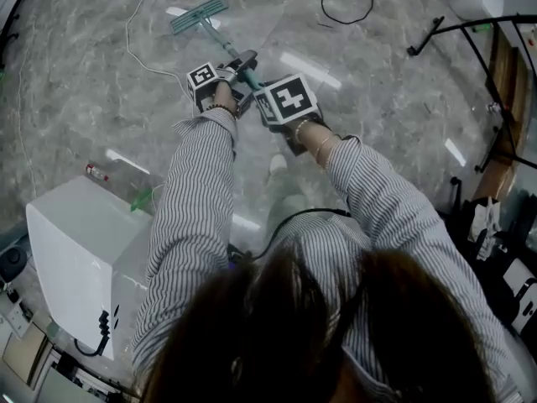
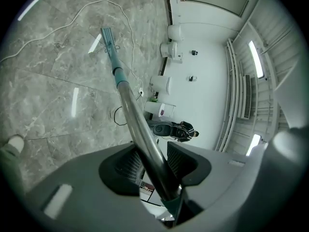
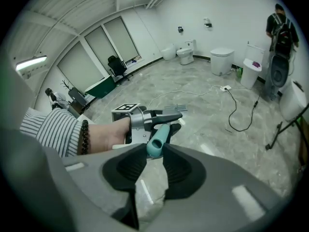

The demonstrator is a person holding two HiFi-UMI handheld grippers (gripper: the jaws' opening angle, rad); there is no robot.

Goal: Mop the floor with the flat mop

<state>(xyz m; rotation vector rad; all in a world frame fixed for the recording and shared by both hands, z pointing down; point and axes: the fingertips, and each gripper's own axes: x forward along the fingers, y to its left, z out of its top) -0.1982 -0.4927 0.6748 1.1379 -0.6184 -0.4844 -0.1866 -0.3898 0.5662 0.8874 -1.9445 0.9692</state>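
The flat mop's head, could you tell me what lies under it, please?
The flat mop's head lies on the grey marble floor. The patch directly beneath is covered from view.

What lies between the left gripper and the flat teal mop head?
Only the mop's own silver-and-teal pole, running from the left gripper to the mop head; the left gripper view shows it.

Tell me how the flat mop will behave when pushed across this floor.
The flat mop is probably stiff: its metal pole runs straight from the left gripper to the head. It looks light, with a thin pole and slim head. On the glossy floor it should glide easily.
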